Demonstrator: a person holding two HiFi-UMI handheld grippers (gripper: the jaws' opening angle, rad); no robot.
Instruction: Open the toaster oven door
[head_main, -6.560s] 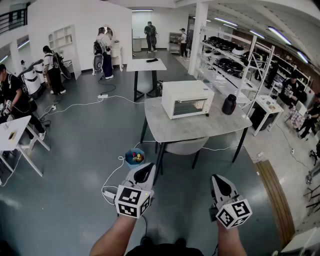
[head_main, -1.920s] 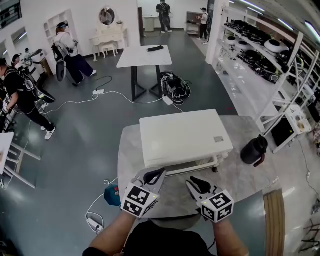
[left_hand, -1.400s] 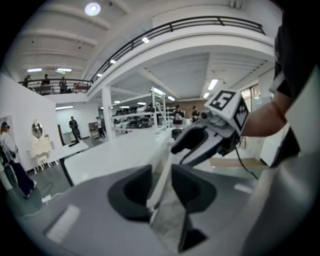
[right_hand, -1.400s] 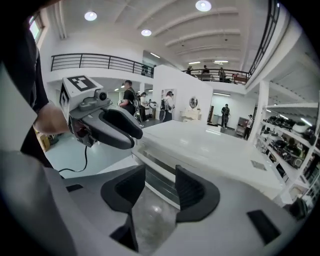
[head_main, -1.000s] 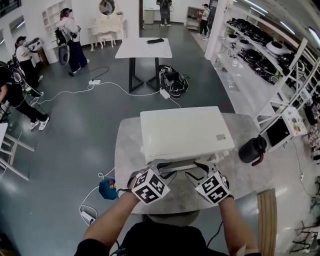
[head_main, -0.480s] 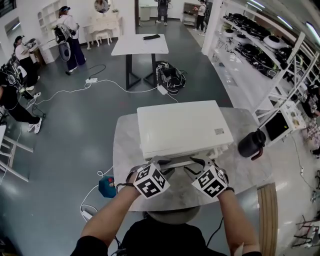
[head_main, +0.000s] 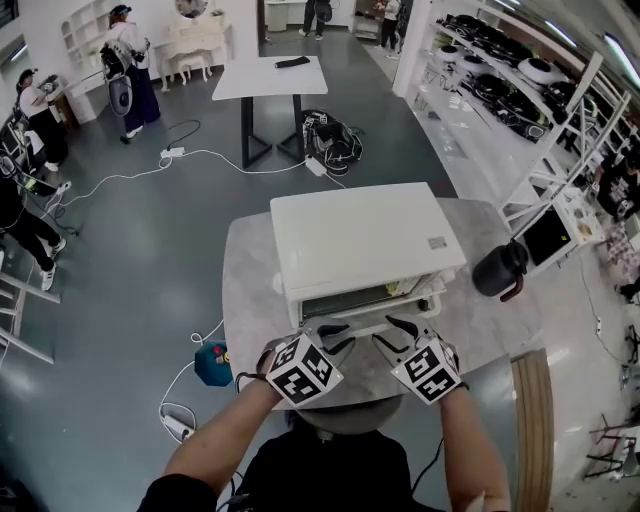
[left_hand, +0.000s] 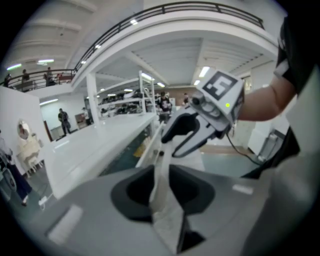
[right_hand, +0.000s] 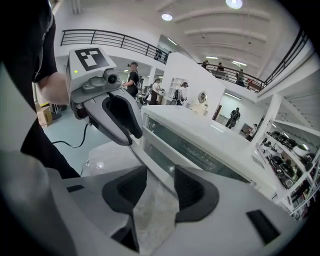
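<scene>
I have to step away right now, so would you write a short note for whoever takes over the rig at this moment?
Left gripper: jaws closing, pads already on the door handle, toward its left end.
Right gripper: jaws closing around the same handle further right; a gap shows beside one pad, so no firm grip yet.
Toaster oven: on the grey table, front facing you. Its door looks only cracked open at the top.
Done: both grippers are placed on the handle.
Left: finish the right grip, then swing the door down fully.
</scene>
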